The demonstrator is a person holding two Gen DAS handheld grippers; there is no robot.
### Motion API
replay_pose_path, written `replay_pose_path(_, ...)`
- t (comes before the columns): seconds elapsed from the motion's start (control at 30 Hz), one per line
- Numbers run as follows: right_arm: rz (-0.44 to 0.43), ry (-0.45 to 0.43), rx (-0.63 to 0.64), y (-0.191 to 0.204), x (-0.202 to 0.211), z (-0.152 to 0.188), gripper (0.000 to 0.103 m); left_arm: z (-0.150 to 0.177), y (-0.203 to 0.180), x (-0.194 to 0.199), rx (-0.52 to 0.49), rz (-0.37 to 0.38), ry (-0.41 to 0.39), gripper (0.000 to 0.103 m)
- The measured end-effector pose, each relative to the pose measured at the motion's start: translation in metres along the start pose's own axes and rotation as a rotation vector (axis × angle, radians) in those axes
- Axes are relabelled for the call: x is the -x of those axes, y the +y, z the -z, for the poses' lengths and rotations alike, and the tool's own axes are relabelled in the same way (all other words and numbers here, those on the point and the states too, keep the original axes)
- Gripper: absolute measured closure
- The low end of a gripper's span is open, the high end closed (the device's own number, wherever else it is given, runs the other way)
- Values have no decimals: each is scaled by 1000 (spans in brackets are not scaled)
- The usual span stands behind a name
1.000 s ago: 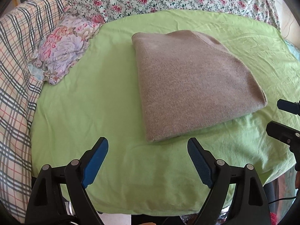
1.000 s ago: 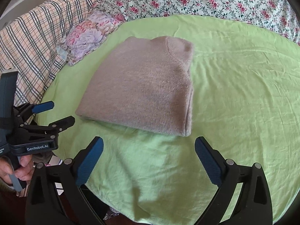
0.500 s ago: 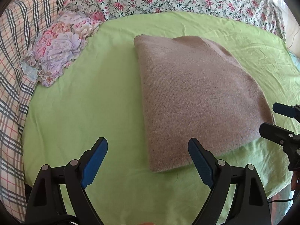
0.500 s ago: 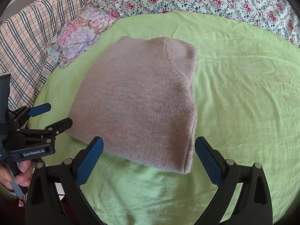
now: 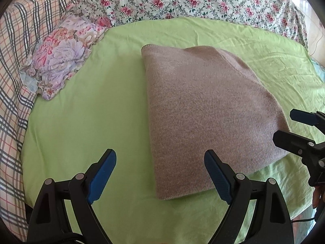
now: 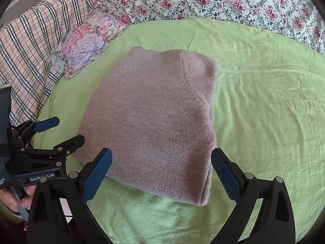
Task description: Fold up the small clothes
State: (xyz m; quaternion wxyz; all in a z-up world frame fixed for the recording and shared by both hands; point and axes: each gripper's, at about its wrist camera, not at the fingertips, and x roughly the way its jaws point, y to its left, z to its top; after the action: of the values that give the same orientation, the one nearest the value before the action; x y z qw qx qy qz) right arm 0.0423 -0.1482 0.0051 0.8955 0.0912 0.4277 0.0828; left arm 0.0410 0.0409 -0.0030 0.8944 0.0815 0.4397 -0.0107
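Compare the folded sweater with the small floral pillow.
The sweater is plain taupe knit; the floral pillow is printed pink and lilac with a ruffled edge. The sweater lies flat mid-sheet, nearer the grippers; the pillow sits puffed at the far left edge against the plaid blanket. Both rest on the green sheet, ungripped.

Folded sweater (image 5: 205, 109) on green sheet (image 5: 85, 122)

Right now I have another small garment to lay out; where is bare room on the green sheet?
Two bare patches of green sheet: a wide one right of the folded sweater, bounded by the rose-print bedding; another left of it, up to the floral pillow and plaid blanket. The near edge is crowded by both grippers.
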Motion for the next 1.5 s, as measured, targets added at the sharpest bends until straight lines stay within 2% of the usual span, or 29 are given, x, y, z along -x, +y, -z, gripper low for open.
replay_pose_path(0.87, -4, -5, 8, -3, 2, -11, 5, -10, -5, 1, 5, 14, -12, 13)
replay_pose_path(1.5, -5, 5, 5, -1, -2, -7, 5, -9, -6, 3, 7, 22, -15, 12)
